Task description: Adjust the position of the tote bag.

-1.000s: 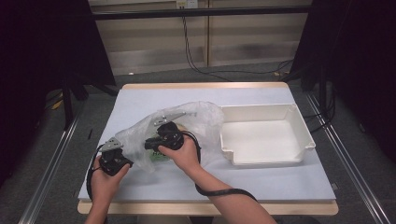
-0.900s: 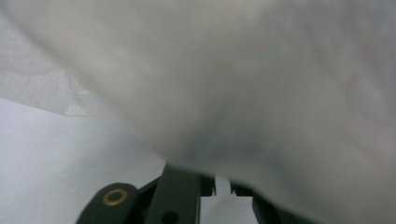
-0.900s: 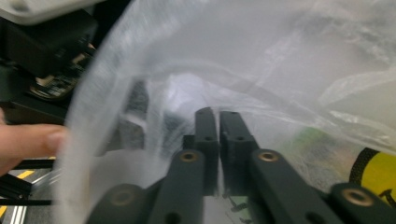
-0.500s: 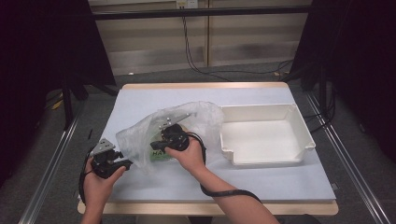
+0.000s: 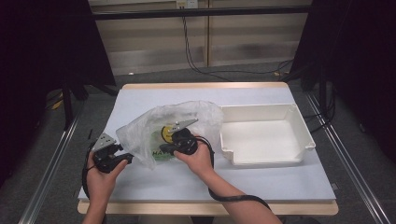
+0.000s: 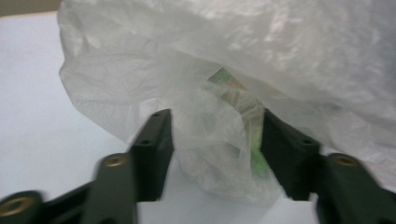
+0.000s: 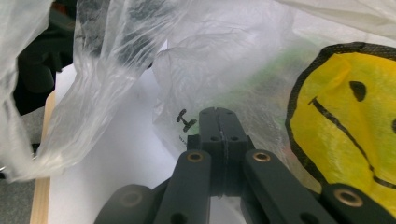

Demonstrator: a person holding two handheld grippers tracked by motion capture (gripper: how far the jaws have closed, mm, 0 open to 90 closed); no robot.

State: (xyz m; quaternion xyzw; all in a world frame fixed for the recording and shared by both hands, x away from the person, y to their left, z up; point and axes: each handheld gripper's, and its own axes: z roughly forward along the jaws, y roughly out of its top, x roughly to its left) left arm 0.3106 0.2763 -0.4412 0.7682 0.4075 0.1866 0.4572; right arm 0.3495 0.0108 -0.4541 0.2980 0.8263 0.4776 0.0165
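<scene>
Clear plastic bag (image 5: 159, 128) sits left of center on the table (image 5: 261, 186) — right tool (image 5: 164, 150) is clamped tight on its film, left tool (image 5: 129, 159) has just been narrowing, bag bunched loosely between its jaws.

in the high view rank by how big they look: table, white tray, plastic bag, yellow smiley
1. Table, by far the largest.
2. White tray and plastic bag: they cover much the same area, and the bag is crumpled and partly behind a hand, so I won't rank them.
3. Yellow smiley, a small patch inside the bag.
</scene>
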